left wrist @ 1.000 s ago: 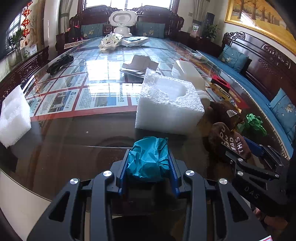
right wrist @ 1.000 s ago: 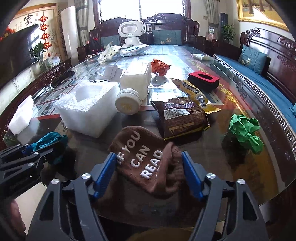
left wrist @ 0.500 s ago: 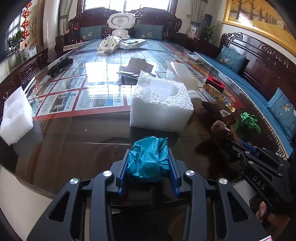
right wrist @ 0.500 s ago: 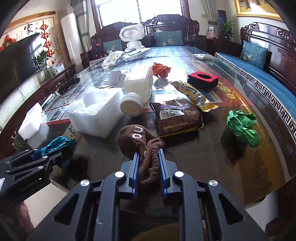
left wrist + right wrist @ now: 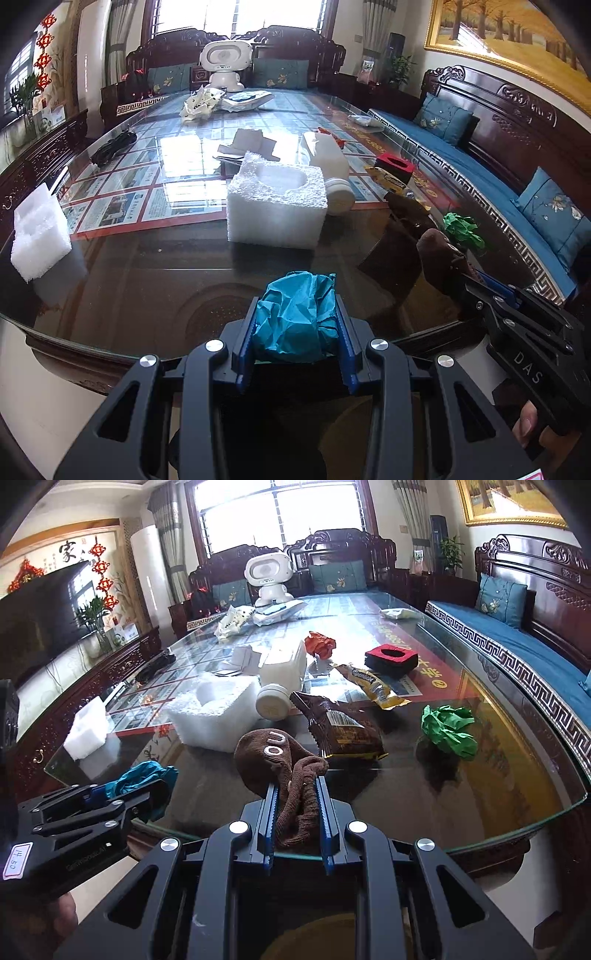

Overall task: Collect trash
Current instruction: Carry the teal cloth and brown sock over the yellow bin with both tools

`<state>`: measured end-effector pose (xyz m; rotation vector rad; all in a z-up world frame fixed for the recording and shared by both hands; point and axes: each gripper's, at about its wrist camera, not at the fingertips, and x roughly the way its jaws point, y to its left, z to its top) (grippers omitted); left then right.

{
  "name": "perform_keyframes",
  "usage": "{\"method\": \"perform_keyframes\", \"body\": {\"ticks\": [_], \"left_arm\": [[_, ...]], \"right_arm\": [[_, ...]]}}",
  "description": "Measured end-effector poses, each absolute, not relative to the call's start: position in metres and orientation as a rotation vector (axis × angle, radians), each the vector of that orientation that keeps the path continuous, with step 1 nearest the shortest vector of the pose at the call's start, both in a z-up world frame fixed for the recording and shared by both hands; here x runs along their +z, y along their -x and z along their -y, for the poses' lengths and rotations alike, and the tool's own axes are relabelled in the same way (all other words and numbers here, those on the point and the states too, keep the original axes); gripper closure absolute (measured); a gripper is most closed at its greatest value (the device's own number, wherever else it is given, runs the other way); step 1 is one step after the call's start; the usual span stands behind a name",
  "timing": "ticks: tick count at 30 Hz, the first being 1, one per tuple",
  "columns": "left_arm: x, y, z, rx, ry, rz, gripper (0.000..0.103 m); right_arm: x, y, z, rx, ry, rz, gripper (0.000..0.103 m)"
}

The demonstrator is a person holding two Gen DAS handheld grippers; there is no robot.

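because both hands are already loaded, this reads as the carry-off step of the clean-up. the left gripper (image 5: 295, 325) has its blue pads pinched onto a crumpled teal paper wad (image 5: 295, 317), squeezed from both sides so the light ball cannot slip, and it hangs over the near edge of the glass-topped dark wooden table (image 5: 147, 280). to its right, the right gripper (image 5: 295, 812) is pressed nearly together on a bunched brown knitted sock with white lettering (image 5: 284, 775); the grip takes a gathered fold, so the rounded toe flops free beyond the fingertips. the sock appears clear of the glass, though whether the toe brushes it i cannot tell.

just beyond the grippers lies what is left to collect. a white block of expanded foam with a hollow in its top (image 5: 277, 206) sits near the middle, with a white plastic jar on its side (image 5: 280, 683) just right of it. a brown foil snack bag (image 5: 343, 731) lies flat right of the jar, a yellow wrapper (image 5: 373, 686) farther back, and a crumpled green paper wad (image 5: 448, 731) near the right edge. a smaller white foam piece (image 5: 38, 232) rests at the near left corner. no bin shows in either view, so where the held items should go is a guess; likely below or behind the table edge.
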<state>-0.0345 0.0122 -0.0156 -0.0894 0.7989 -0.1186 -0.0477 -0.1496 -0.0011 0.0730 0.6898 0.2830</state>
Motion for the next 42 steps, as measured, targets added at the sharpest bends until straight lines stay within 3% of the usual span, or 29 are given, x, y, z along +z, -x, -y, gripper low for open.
{"method": "perform_keyframes", "body": {"ticks": [19,30,35,40,42], "left_arm": [[-0.011,0.080,0.031,-0.226,0.043,-0.781,0.065],[-0.042,0.136,0.063,-0.329,0.000,-0.833,0.065],[-0.060,0.161,0.070,-0.371,-0.029,-0.879,0.065],[-0.073,0.176,0.079,-0.395,-0.054,-0.900,0.065],[-0.076,0.180,0.083,-0.404,-0.064,-0.909,0.065]], "right_arm": [[0.018,0.109,0.180,0.271,-0.087,-0.628,0.084],[-0.015,0.185,0.209,0.171,-0.071,-0.672,0.083],[-0.039,0.208,0.215,0.147,-0.098,-0.724,0.076],[-0.049,0.221,0.219,0.123,-0.109,-0.736,0.057],[-0.050,0.224,0.220,0.116,-0.105,-0.738,0.056]]}}
